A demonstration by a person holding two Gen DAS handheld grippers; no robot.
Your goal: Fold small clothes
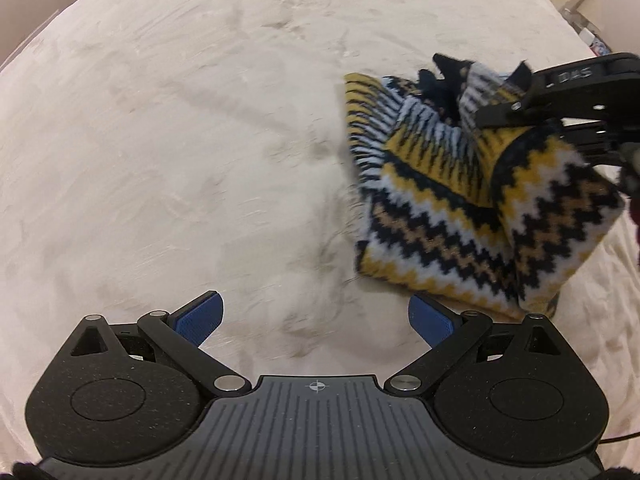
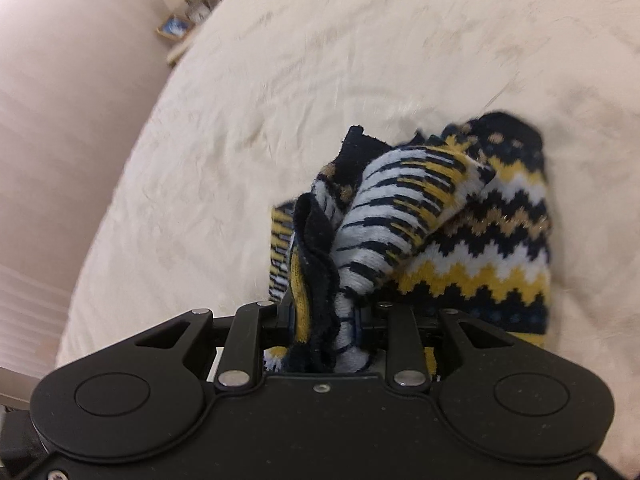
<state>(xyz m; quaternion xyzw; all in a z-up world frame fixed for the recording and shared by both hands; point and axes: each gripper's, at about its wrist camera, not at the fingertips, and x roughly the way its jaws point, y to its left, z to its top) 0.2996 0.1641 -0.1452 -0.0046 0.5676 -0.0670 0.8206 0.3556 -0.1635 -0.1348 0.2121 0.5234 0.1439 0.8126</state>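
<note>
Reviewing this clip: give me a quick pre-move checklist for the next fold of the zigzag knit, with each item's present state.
1. Right gripper has hold of the knit garment: ok, fabric is bunched between its fingers.
2. Left gripper free to take a second corner: ok, its blue fingers stand wide apart with nothing between them.
3. Garment lying flat: not ok, its upper part is lifted and crumpled, partly turned inside out.
4. Bare room on the cream blanket to lay the fold: ok.
5. Free edge for the left gripper in view: ok, the lower hem lies just ahead of it.
6. Grip firm enough to hold: cannot tell.
</note>
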